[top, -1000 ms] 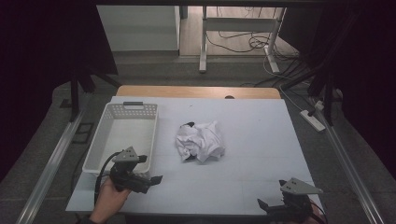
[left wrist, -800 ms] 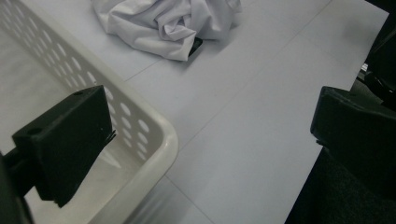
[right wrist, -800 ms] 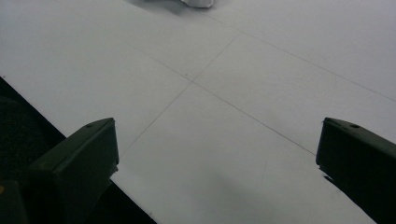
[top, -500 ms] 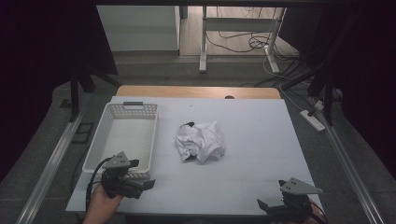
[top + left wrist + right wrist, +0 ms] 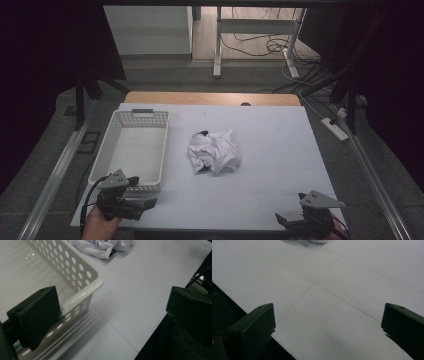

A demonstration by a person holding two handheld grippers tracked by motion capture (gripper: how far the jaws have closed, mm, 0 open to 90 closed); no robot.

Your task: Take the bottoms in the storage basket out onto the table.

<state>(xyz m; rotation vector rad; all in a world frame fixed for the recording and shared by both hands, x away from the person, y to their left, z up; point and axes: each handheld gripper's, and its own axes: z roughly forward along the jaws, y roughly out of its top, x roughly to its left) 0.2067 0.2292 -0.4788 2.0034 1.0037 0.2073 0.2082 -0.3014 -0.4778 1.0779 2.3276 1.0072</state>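
A crumpled white cloth [image 5: 214, 151] with a dark patch lies in the middle of the white table [image 5: 280, 145]. An empty white perforated basket [image 5: 132, 150] stands at the left. My left gripper [image 5: 143, 192] is held by a hand at the near left edge, just in front of the basket's near right corner, open and empty. In the left gripper view the basket corner [image 5: 97, 277] sits between the wide jaws [image 5: 112, 312], with the cloth [image 5: 100, 246] farther off. My right gripper [image 5: 289, 207] rests at the near right edge, open [image 5: 328, 322] over bare table.
Beyond the table's wooden far edge [image 5: 210, 98] are the floor, cables and a metal frame leg [image 5: 217, 45]. A power strip [image 5: 336, 128] lies on the floor to the right. Dark curtains close both sides.
My left gripper has drawn back toward the near edge and slightly left, ending in front of the basket's corner. The right gripper and the cloth have not moved.
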